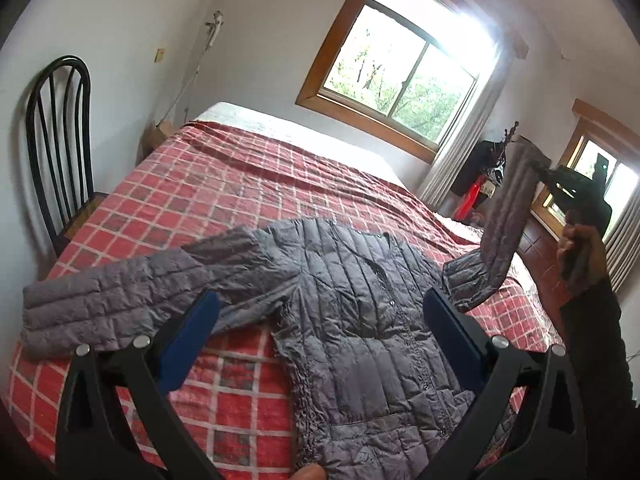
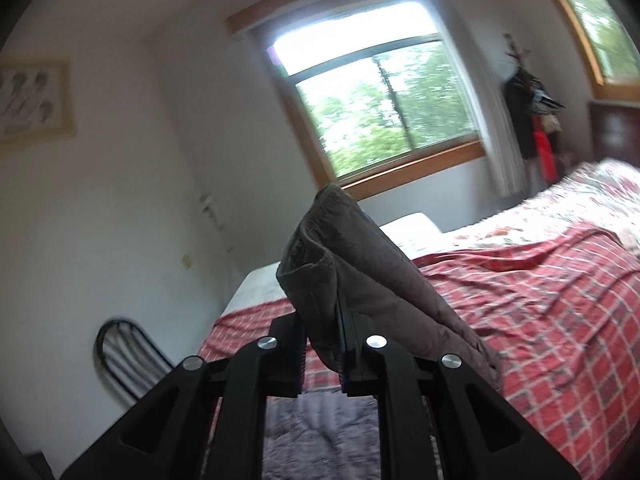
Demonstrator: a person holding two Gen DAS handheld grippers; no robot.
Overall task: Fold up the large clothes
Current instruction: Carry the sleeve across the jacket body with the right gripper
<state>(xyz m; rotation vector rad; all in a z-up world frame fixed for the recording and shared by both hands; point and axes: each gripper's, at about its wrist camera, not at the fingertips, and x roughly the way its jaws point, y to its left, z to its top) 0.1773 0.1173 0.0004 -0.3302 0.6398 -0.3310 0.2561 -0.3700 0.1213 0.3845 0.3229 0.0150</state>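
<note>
A grey quilted jacket (image 1: 360, 320) lies front up on the red checked bed cover (image 1: 224, 192), its left sleeve (image 1: 120, 296) stretched out flat. My left gripper (image 1: 320, 316) is open above the jacket's body, holding nothing. My right gripper (image 1: 548, 172) is shut on the cuff of the jacket's right sleeve (image 1: 508, 216) and holds it lifted above the bed's right side. In the right wrist view the sleeve cuff (image 2: 340, 264) stands up, pinched between the right gripper (image 2: 322, 344) fingers.
A black chair (image 1: 60, 144) stands at the bed's left side. Windows (image 1: 404, 64) and a coat rack (image 1: 496, 168) with hanging items are beyond the bed. A wooden dresser (image 1: 536, 240) is to the right.
</note>
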